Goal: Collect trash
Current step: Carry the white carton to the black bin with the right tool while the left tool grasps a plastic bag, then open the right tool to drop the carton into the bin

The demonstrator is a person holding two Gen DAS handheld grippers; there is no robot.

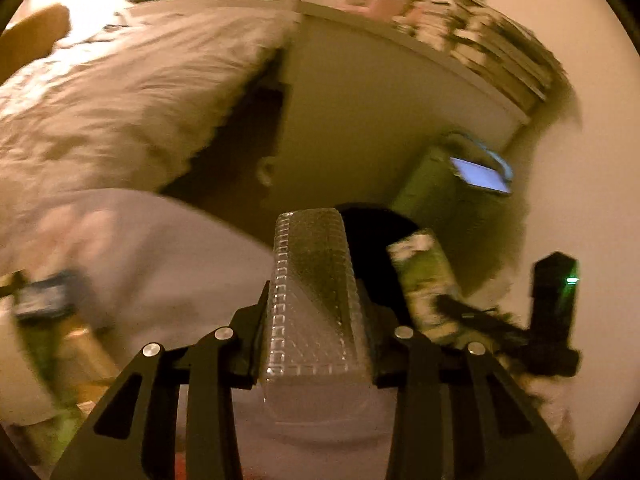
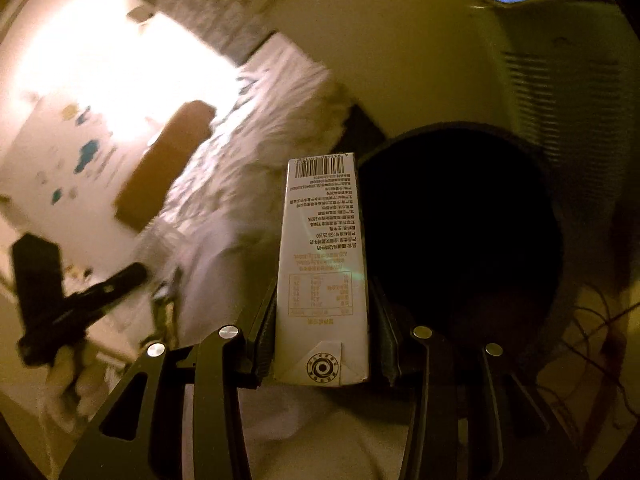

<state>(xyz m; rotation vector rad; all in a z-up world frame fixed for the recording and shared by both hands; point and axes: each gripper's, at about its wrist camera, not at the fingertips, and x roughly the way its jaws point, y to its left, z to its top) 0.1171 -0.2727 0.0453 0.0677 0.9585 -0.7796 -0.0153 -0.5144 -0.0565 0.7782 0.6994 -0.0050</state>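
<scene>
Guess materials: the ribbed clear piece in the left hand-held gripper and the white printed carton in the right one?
Ribbed clear piece: likely thin moulded plastic, glossy; see-through with embossed grid.
White printed carton: likely coated paperboard, slight sheen; folded glued flap, barcode, printed text.

I see a dim, warm-lit bedroom: a rumpled white bed [image 1: 120,92], a pale cabinet [image 1: 380,112] stacked with books [image 1: 492,44], plain walls [image 1: 580,160].

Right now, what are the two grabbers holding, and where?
The right gripper pinches a milk carton at its bottom end. The left gripper has a clear plastic container between its jaws, by its near end.
</scene>
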